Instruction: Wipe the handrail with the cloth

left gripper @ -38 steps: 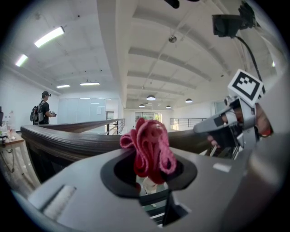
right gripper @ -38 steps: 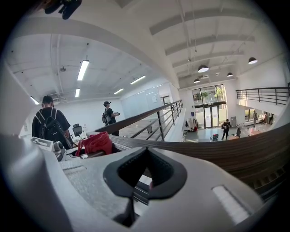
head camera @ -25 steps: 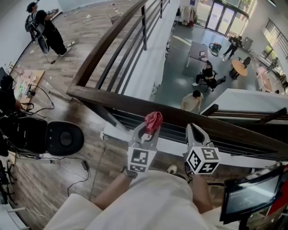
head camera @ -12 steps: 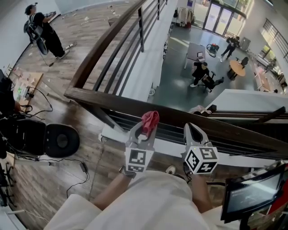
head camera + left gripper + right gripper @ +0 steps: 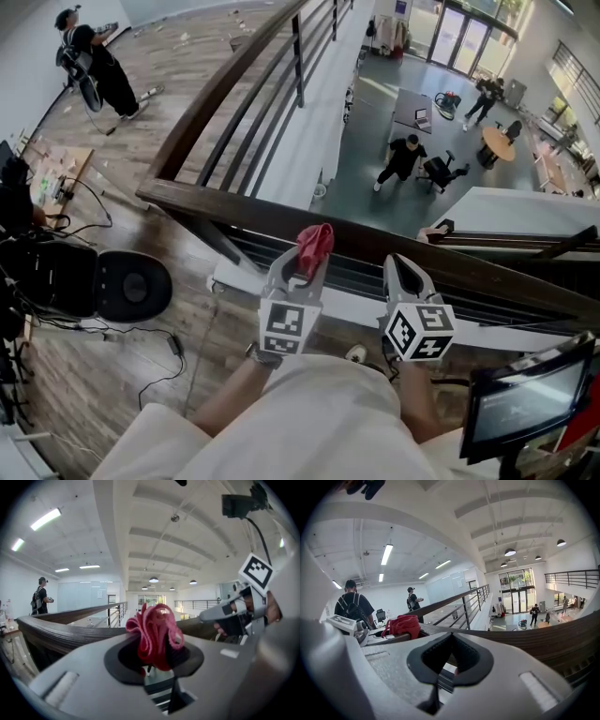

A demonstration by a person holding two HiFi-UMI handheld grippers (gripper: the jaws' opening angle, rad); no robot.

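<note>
The dark wooden handrail [image 5: 234, 208] runs from a corner at the left across to the right, just ahead of both grippers. My left gripper [image 5: 304, 262] is shut on a bunched red cloth [image 5: 315, 242], which sits against the near side of the rail. In the left gripper view the cloth [image 5: 157, 630] sticks out from between the jaws of the left gripper [image 5: 154, 663], with the handrail [image 5: 56, 630] behind it. My right gripper [image 5: 403, 267] is beside it to the right, just short of the rail, shut and empty. In the right gripper view the right gripper [image 5: 450, 660] holds nothing, and the cloth [image 5: 401, 625] shows at the left.
Beyond the rail is a drop to a lower floor [image 5: 375, 150] with people and tables. A second rail [image 5: 225, 89] with metal bars runs away from the corner. A black chair [image 5: 131, 286] and cables lie at the left, a monitor [image 5: 525, 403] at lower right, a person [image 5: 94, 66] far left.
Both grippers stay almost where they were, the cloth still at the rail. The view shifted slightly. People on the lower floor have walked on.
</note>
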